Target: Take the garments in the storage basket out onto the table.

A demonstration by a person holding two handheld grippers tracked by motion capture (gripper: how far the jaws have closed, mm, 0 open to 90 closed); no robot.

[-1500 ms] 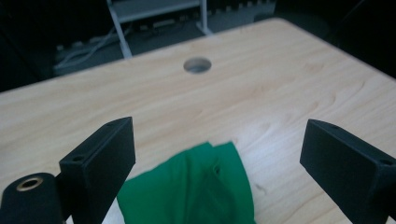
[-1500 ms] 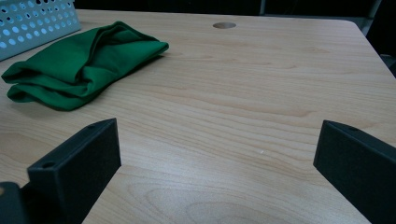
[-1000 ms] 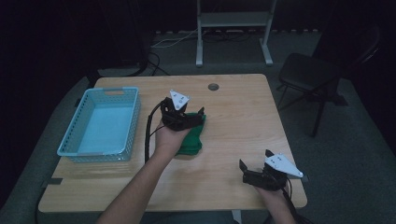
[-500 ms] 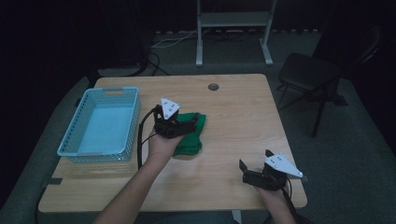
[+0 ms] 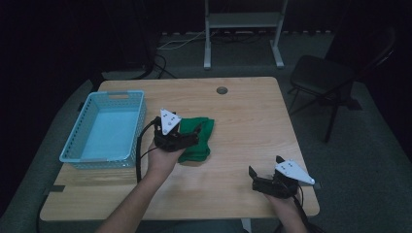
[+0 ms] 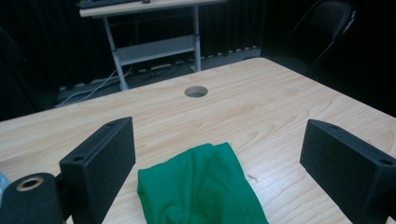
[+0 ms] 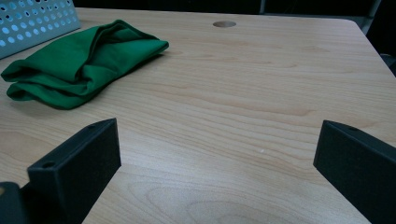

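A crumpled green cloth (image 5: 200,141) lies on the wooden table (image 5: 243,121) near its middle. My left gripper (image 5: 191,136) hovers at the cloth's left edge, its jaws open and pointing across the cloth. In the left gripper view the green cloth (image 6: 201,191) lies low between the wide-apart jaws of the left gripper (image 6: 222,140), untouched. My right gripper (image 5: 265,169) sits open near the table's front right edge, well away from the cloth. From the right gripper view the green cloth (image 7: 84,60) lies far ahead to the left, and nothing is between the jaws of the right gripper (image 7: 217,140).
A light blue plastic basket (image 5: 77,145) stands on the left side of the table, close to the cloth; its wall shows as basket (image 7: 32,21). A cable hole (image 5: 222,90) is at the back. A dark chair (image 5: 320,73) stands off the right.
My left gripper has drawn back left and toward the person, uncovering more of the green cloth. The right gripper has stayed put.
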